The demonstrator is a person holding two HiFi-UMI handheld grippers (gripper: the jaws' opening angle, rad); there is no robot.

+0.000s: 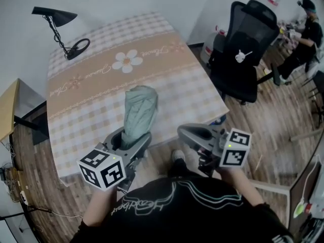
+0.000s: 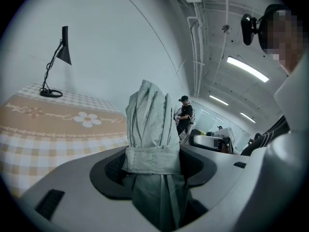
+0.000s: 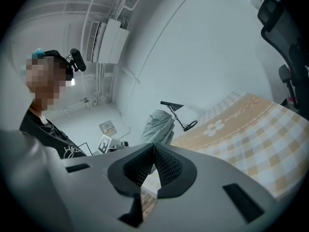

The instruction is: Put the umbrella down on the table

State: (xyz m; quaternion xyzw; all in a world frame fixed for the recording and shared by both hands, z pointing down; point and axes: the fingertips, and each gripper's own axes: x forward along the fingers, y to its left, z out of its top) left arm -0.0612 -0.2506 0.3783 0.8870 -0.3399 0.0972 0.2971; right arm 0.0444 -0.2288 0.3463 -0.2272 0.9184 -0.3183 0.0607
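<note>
Above the near edge of the desk (image 1: 91,100), grips the folded grey-green umbrella (image 1: 139,109) in the jaws of the left gripper (image 1: 127,136), tip aimed across the desk. Beside the desk's near corner, holds the jaws of the right gripper (image 1: 185,131) pressed together, empty.

Black desk lamp (image 1: 56,16) stands upright at far corner of checked cloth (image 1: 101,80) with daisy print. Black office chair (image 1: 243,59) on wood floor (image 1: 273,130), right of cloth. Person (image 1: 304,39) sits far right, beyond chair. Wooden shelf (image 1: 7,108) at left edge.
</note>
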